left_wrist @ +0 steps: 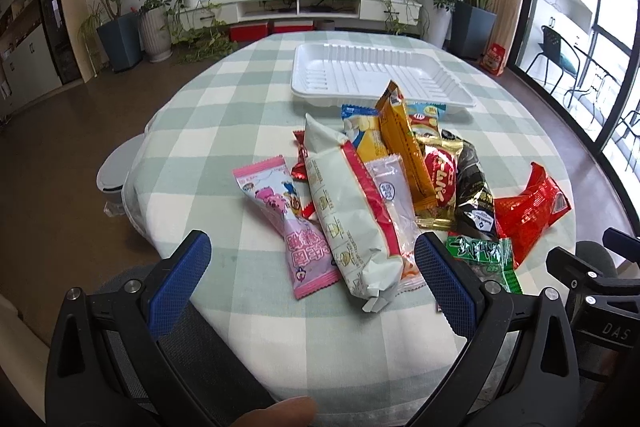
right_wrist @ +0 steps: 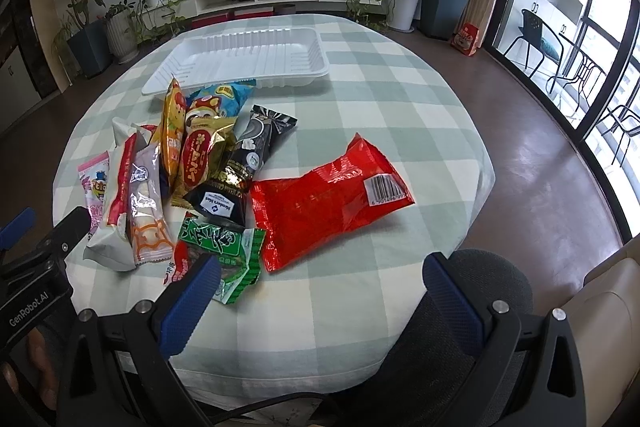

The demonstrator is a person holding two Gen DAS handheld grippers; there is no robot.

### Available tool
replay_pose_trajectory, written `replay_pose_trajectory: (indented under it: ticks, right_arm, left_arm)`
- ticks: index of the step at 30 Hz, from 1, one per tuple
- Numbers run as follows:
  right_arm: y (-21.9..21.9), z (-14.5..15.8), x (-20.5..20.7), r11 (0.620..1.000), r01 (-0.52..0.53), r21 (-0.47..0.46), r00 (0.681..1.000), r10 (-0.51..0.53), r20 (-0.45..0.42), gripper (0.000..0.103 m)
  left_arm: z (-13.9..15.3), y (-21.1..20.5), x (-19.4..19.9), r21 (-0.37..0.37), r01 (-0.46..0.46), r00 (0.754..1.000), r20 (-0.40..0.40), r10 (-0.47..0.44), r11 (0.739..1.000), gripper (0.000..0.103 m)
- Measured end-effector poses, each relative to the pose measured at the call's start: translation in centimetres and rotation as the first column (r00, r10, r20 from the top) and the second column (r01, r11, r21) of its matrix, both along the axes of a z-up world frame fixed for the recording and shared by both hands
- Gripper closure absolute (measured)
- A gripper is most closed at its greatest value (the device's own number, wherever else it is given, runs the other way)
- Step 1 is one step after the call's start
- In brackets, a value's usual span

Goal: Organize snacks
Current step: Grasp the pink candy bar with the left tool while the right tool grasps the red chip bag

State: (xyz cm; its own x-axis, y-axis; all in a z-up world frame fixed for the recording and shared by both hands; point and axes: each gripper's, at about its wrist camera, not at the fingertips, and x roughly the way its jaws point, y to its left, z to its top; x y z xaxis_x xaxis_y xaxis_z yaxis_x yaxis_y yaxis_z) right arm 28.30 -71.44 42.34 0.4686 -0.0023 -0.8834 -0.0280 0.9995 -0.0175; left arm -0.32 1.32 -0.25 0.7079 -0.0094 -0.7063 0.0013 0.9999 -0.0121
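A pile of snack packets lies mid-table: a pink packet (left_wrist: 292,223), a long white packet (left_wrist: 348,211), a yellow packet (left_wrist: 404,143), a black packet (right_wrist: 244,163), a green packet (right_wrist: 224,251) and a big red bag (right_wrist: 328,203). Behind the pile sits an empty white tray (left_wrist: 384,75) (right_wrist: 248,59). My left gripper (left_wrist: 316,271) is open near the table's front edge, its fingers astride the near ends of the pink and white packets without touching. My right gripper (right_wrist: 320,291) is open too, low in front of the red bag, its left finger over the green packet's corner.
The round table has a green-and-white checked cloth (right_wrist: 360,87). A grey chair back (right_wrist: 492,291) stands under the right gripper. Potted plants (left_wrist: 120,27), a TV unit (left_wrist: 300,7) and glass doors (right_wrist: 600,67) ring the room.
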Motion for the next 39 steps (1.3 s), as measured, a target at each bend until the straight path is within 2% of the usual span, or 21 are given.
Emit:
replay_pose_trajectory:
  ticks: [2,4,5,6,7,9,14,17,20,22,23,24,25,26,27,28,29,31,36,39]
  right_arm:
    - [-0.1,0.1,0.3,1.000,-0.009,0.011,1.000,0.009,0.001,0.000]
    - [-0.2,0.3,0.3,0.999,-0.026,0.029,1.000,0.026,0.003,0.000]
    - [-0.1,0.4,0.4,0.999,-0.035,0.037,0.999,0.034,0.004,0.000]
    - [-0.1,0.4,0.4,0.998,-0.044,0.044,0.999,0.043,0.006,0.001]
    - [-0.1,0.5,0.3,0.997,-0.052,0.049,0.999,0.051,0.007,0.002]
    - [-0.1,0.6,0.5,0.996,-0.066,0.062,0.998,0.066,-0.002,0.004]
    - [-1.9,0.3,0.7,0.984,-0.035,0.173,0.998,0.043,-0.044,0.015]
    - [-3.3,0.0,0.8,0.967,0.001,0.256,0.998,0.013,-0.054,0.016]
    - [-4.0,-0.6,1.0,0.960,0.041,0.275,0.997,-0.021,-0.073,0.016]
    - [-4.5,-1.1,1.2,0.938,0.048,0.344,0.995,-0.015,-0.100,0.016]
    - [-4.5,-1.3,1.3,0.926,0.032,0.377,0.993,0.012,-0.115,0.019]
    - [-4.4,-1.5,1.4,0.924,0.014,0.381,0.991,0.037,-0.126,0.031]
    - [-4.1,-1.5,1.5,0.933,-0.007,0.359,0.990,0.058,-0.132,0.039]
    - [-3.8,-1.6,1.4,0.941,-0.024,0.337,0.989,0.072,-0.131,0.051]
    - [-3.6,-1.6,1.3,0.945,-0.038,0.324,0.990,0.081,-0.119,0.056]
    - [-3.7,-1.6,1.3,0.946,-0.039,0.321,0.991,0.078,-0.108,0.057]
    - [-3.8,-1.7,1.3,0.947,-0.036,0.318,0.993,0.071,-0.099,0.058]
    - [-4.0,-1.8,1.5,0.950,-0.028,0.312,0.994,0.059,-0.091,0.058]
    - [-4.3,-2.1,2.0,0.950,-0.019,0.312,0.995,0.048,-0.085,0.058]
    - [-4.1,-2.1,2.1,0.948,-0.022,0.316,0.996,0.049,-0.080,0.053]
  left_arm:
    - [0.5,0.1,-0.3,-0.006,0.033,0.998,0.054,-0.033,0.999,0.000]
    - [1.2,0.3,-0.4,-0.080,0.147,0.983,0.127,-0.136,0.986,0.000]
    - [1.5,0.6,-0.4,-0.108,0.170,0.978,0.140,-0.155,0.979,0.000]
    - [1.6,0.7,-0.2,-0.105,0.160,0.982,0.116,-0.147,0.982,0.000]
    - [1.4,0.7,0.4,-0.093,0.150,0.988,0.052,-0.146,0.984,0.000]
    - [0.9,0.9,1.8,-0.118,0.146,0.987,-0.049,-0.153,0.982,0.000]
    - [0.7,3.4,2.6,-0.119,0.110,0.989,-0.081,-0.120,0.987,0.000]
    - [1.1,5.6,3.0,-0.142,0.103,0.990,-0.086,-0.115,0.985,0.000]
    - [1.1,7.2,3.7,-0.151,0.063,0.991,-0.104,-0.079,0.987,0.000]
    - [0.5,7.3,4.2,-0.145,0.049,0.989,-0.131,-0.068,0.988,0.000]
    - [0.2,7.1,4.4,-0.140,0.045,0.988,-0.138,-0.065,0.989,0.000]
    - [-0.3,6.9,4.5,-0.141,0.045,0.987,-0.148,-0.066,0.989,0.000]
    - [-0.8,6.6,4.8,-0.146,0.045,0.985,-0.161,-0.069,0.988,0.004]
    - [-1.2,6.3,5.0,-0.150,0.046,0.982,-0.175,-0.073,0.988,0.014]
    - [-1.8,6.0,5.3,-0.150,0.052,0.978,-0.191,-0.081,0.987,0.020]
    - [-2.3,5.8,5.7,-0.139,0.052,0.976,-0.204,-0.080,0.989,0.033]
    - [-2.8,5.7,6.1,-0.127,0.044,0.973,-0.219,-0.071,0.991,0.041]
    - [-3.7,5.9,6.6,-0.115,0.029,0.967,-0.248,-0.057,0.993,0.046]
    - [-4.8,6.1,7.8,-0.099,0.029,0.955,-0.292,-0.057,0.995,0.045]
    - [-5.1,5.1,8.5,-0.085,0.050,0.951,-0.301,-0.073,0.995,0.045]
